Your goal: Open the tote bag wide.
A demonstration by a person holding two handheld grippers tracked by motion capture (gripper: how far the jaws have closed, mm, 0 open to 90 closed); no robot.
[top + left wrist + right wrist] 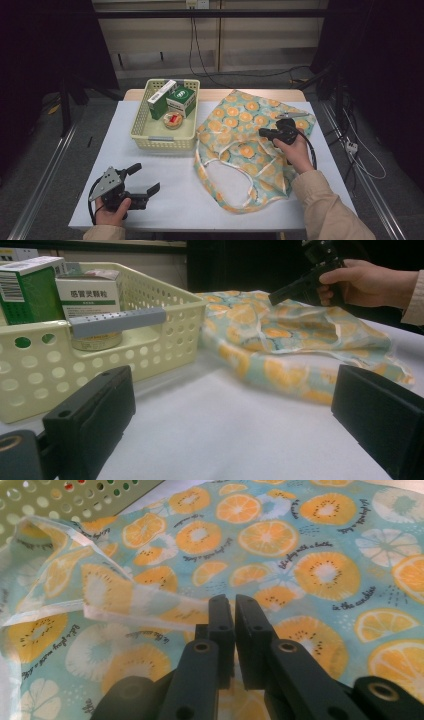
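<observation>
A white table (165, 200) fills the high view, seen from above. On its right half lies a flat cloth tote bag (245, 145) printed with orange slices on pale blue, its handles looped toward the person. At the back left, just beside the bag, stands a pale yellow perforated basket (145, 131) holding two green-and-white boxes (181, 100) and a small round tin (173, 120).

The right gripper (267, 133) is held over the bag's upper right part, jaws nearly together. It appears to pinch a fold of fabric, though contact is hard to confirm. The left gripper (145, 181) rests near the table's front left edge, jaws spread wide and holding nothing, well apart from the bag.

A likely risk: the thin, slippery cloth could slide out of so shallow a pinch if lifted, or both layers could be caught together, keeping the bag from opening.

The right gripper view shows the fabric fold (130, 602) at the jaw tips, which the high view hides behind the hand. The left gripper view shows the basket's grey handle bar (117, 321) (and printed lettering on one box).
</observation>
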